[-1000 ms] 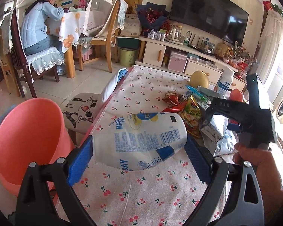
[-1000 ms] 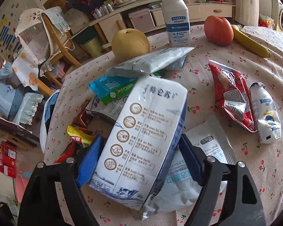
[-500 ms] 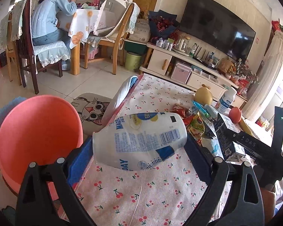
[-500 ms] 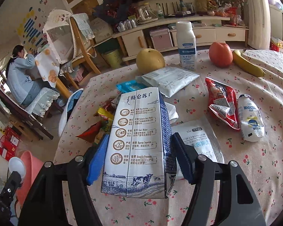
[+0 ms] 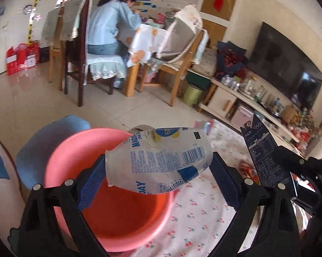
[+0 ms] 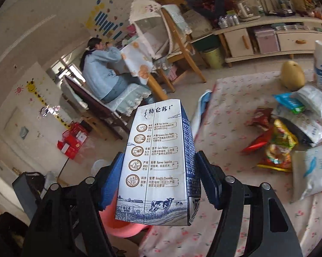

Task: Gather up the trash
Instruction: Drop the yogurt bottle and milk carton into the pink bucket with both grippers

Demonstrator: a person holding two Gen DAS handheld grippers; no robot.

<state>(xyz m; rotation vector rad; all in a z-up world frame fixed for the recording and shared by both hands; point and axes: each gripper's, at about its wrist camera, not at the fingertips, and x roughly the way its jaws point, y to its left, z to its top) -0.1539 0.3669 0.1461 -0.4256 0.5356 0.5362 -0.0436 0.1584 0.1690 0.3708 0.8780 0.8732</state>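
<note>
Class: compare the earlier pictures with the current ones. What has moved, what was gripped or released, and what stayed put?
The left gripper carried its yogurt bottle from above the table to over the pink bin. The right gripper tightened on the milk carton and lifted it off the table toward the bin. Nothing released; remaining wrappers stayed.

Crushed bottle [image 5: 158,160] over pink bin [image 5: 109,212]

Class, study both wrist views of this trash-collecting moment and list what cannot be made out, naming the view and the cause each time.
- Inside of the pink plastic bin, left wrist view: partly hidden by the crushed white plastic bottle in the left gripper.
- Same bin, right wrist view: mostly covered by the blue-and-white milk carton in the right gripper.
- Small print on the carton: too small to read.
- White packet, right wrist view: cut off by the edge.
</note>
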